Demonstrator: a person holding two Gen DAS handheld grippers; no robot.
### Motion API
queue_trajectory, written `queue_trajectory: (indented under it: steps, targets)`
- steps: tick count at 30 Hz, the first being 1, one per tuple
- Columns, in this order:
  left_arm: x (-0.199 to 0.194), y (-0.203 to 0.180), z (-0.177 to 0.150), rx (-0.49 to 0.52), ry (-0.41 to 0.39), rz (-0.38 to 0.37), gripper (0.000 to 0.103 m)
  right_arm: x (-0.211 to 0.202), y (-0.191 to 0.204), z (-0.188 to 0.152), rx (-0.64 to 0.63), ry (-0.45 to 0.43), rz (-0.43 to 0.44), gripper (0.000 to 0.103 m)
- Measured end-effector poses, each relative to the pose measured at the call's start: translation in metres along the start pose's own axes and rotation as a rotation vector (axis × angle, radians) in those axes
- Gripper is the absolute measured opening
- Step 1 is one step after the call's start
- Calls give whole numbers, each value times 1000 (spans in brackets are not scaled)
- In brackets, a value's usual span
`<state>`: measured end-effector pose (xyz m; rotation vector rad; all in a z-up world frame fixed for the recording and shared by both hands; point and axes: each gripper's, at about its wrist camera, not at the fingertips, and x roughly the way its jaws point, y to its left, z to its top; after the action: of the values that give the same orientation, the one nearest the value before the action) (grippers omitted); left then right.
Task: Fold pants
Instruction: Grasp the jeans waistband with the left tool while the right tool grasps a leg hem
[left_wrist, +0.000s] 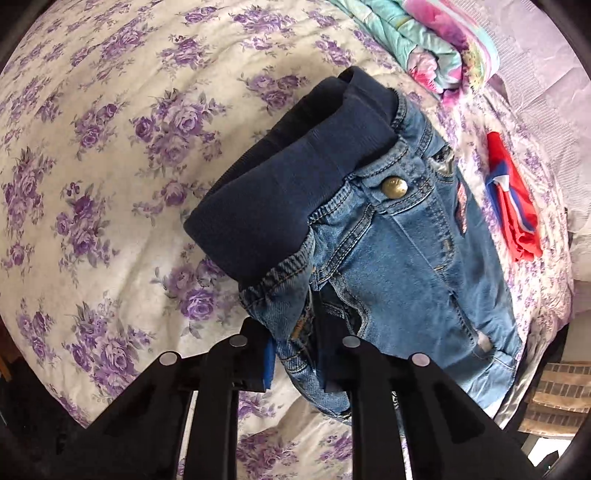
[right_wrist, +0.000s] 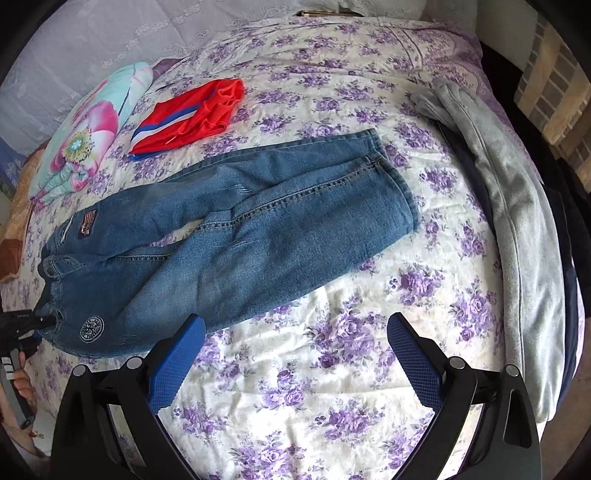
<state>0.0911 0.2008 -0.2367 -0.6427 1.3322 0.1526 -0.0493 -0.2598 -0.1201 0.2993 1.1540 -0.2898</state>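
Right tool (right_wrist: 295, 354) spread wide above bedspread (right_wrist: 332, 369), left tool (left_wrist: 299, 354) apparently pinching jeans (right_wrist: 229, 229) at waist.

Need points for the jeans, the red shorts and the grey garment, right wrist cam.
jeans (right_wrist: 258, 236): right wrist view, on the upper leg, mid-thigh denim.
red shorts (right_wrist: 192, 114): right wrist view, on the red fabric beside the blue-white stripe.
grey garment (right_wrist: 517, 206): right wrist view, on its middle, along the bed's right edge.
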Motion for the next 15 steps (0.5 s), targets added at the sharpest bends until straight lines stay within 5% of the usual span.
queue_trajectory:
  steps: [9, 15]
  targets:
    - [-9, 16, 2, 3, -10, -23, 14, 62, -102, 21, 341, 38, 124, 99]
    - [-4, 7, 4, 33, 5, 7, 15, 132, -113, 45, 496, 120, 246, 100]
